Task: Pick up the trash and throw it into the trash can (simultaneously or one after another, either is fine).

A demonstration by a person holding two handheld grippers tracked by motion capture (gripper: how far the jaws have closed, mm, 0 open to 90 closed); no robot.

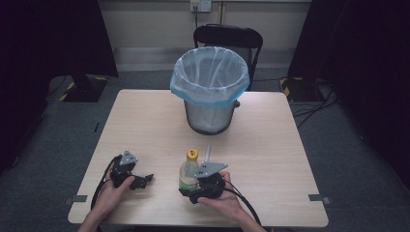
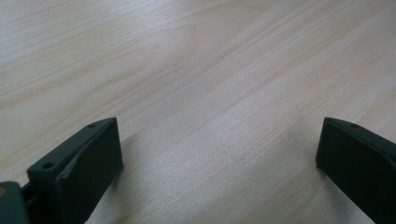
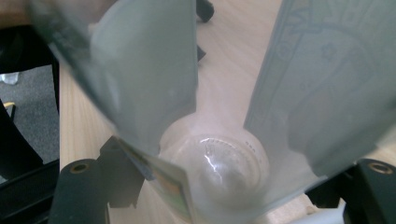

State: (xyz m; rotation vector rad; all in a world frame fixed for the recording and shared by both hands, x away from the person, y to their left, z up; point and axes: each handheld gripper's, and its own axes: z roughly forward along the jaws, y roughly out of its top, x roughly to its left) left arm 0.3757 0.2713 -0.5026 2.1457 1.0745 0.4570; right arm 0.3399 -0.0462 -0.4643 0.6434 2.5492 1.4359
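The clear plastic bottle with a yellow cap (image 1: 189, 170) stands upright on the pale wooden surface (image 1: 270, 145), nearer the person than the wire wastebasket with a blue-rimmed liner (image 1: 210, 87), clamped between the right claw's (image 1: 193, 189) jaws. The left claw (image 1: 143, 181), left of the bottle, is spread apart and empty.

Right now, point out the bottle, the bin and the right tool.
bottle (image 1: 192, 155): high view, yellow cap.
bin (image 1: 210, 102): high view, blue liner rim.
right tool (image 1: 189, 189): high view, at the bottle's base.

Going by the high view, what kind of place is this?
Probably a lab or recording room: bare wooden table, bin with a blue liner, black curtains, loose cables on the floor.
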